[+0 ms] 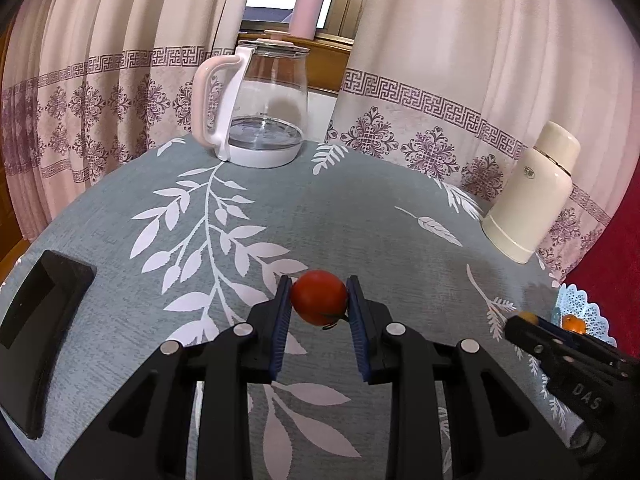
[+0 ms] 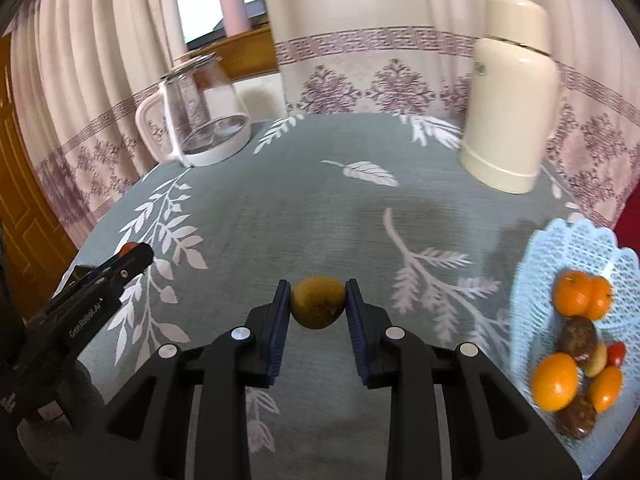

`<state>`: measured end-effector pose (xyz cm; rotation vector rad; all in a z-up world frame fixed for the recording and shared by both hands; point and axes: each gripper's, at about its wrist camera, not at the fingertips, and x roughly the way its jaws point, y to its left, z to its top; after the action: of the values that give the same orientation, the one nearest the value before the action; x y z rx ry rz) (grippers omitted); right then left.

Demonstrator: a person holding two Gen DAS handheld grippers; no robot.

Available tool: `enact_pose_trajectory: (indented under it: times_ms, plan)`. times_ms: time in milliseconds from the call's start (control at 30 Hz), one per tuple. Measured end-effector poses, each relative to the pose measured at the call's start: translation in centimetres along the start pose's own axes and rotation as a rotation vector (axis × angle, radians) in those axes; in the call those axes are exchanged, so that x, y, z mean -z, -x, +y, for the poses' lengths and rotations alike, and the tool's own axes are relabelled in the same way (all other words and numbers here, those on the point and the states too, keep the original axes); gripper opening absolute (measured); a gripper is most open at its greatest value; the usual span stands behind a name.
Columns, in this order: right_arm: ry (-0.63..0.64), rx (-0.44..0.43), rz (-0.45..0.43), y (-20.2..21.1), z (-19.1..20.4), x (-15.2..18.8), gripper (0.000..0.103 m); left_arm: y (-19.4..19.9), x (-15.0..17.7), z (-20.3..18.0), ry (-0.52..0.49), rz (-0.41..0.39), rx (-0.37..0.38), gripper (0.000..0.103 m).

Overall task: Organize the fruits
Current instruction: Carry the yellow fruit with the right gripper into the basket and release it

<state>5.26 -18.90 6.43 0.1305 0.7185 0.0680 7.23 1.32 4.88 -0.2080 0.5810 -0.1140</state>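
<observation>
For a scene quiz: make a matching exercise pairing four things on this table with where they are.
Things:
1. tomato
2. kiwi
3. oranges
4. kettle

Places:
A. in the basket
B. between the left gripper fingers
C. at the table's far edge, by the curtain
D. between the right gripper fingers

Pairs: 1-B, 2-D, 3-A, 4-C

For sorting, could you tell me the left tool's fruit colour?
Red tomato, clearest in the left wrist view.
</observation>
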Motion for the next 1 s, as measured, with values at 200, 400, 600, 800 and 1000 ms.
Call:
enact_pose_trajectory:
  times_ms: [200, 400, 600, 800, 1000]
  plan:
    - [-0.063, 0.035, -0.029, 2.2, -2.7, 0.5, 0.028, 0.1, 0.1, -0.3, -0.009, 0.000, 0.007, 0.028]
    - [-0.128, 0.093, -0.061, 5.0, -6.2, 1.3, 0.028, 0.1, 0.1, -0.3, -0.009, -0.001, 0.006, 0.028]
    - [-0.199, 0.169, -0.082, 7.5, -9.9, 2.6, 0.028, 0.2, 0.3, -0.7, -0.018, -0.002, 0.009, 0.028]
    - [-0.269, 0.229, -0.090, 8.9, -13.3, 3.5, 0.028, 0.2, 0.3, -0.8, -0.024, -0.001, 0.009, 0.028]
    - [-0.310, 0.253, -0.075, 8.9, -15.7, 3.9, 0.028, 0.3, 0.4, -0.9, -0.033, 0.000, 0.007, 0.028]
